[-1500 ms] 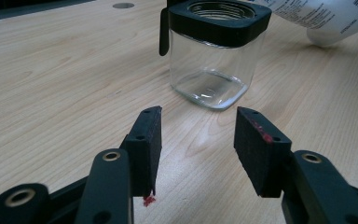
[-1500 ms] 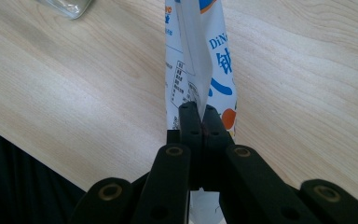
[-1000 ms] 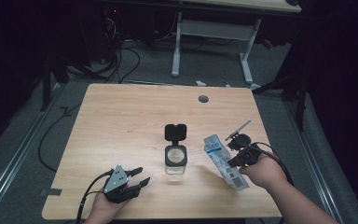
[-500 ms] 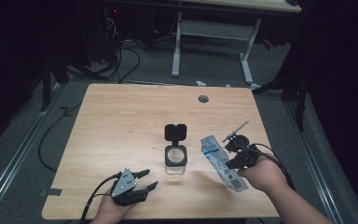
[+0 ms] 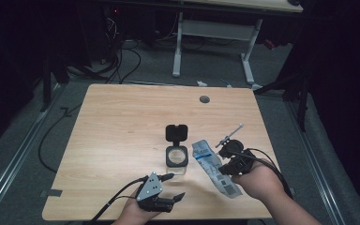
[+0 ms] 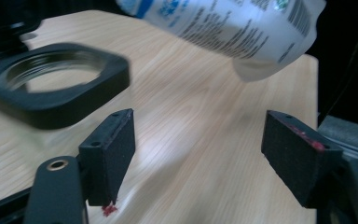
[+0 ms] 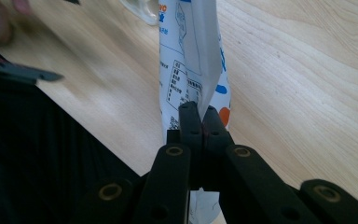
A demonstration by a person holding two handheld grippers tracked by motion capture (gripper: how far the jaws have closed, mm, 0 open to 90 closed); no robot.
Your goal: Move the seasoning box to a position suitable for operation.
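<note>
Pinching the white pouch flat between closed jaws, the right gripper holds it tilted above the table. At eight o'clock, the left gripper has just been opening, nothing between its pads. The open jar stands at nine o'clock of the pouch.
</note>
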